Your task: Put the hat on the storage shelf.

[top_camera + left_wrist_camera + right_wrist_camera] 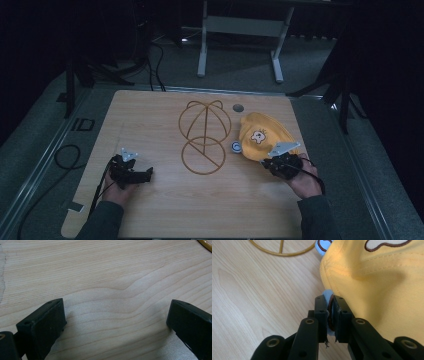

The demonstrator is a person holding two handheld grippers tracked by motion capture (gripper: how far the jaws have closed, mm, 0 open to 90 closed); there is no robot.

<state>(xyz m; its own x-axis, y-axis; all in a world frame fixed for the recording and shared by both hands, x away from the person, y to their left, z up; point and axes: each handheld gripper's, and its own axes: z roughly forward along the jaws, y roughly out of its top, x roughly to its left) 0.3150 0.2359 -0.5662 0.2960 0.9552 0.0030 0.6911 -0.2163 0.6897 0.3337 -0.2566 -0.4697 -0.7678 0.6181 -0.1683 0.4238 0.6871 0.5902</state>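
Observation:
A yellow cap (261,134) with a cartoon patch lies on the right side of the wooden table (165,210). My right gripper (266,162) is at the cap's near edge. In the right gripper view this gripper (331,305) is shut on a light blue, brown-trimmed tab (326,294) at the hem of the cap (382,285). A second blue tab (235,146) shows at the cap's left side. My left gripper (148,174) rests low at the table's left, jaws pointing right. Seen in its own view, the left gripper (117,307) stands open over bare wood.
A gold line drawing of a cap shape and a circle (205,137) marks the table's middle, left of the cap. A small grey round cover (238,107) sits near the far edge. A desk frame (240,30) stands beyond the table, and a cable (67,156) loops on the floor at left.

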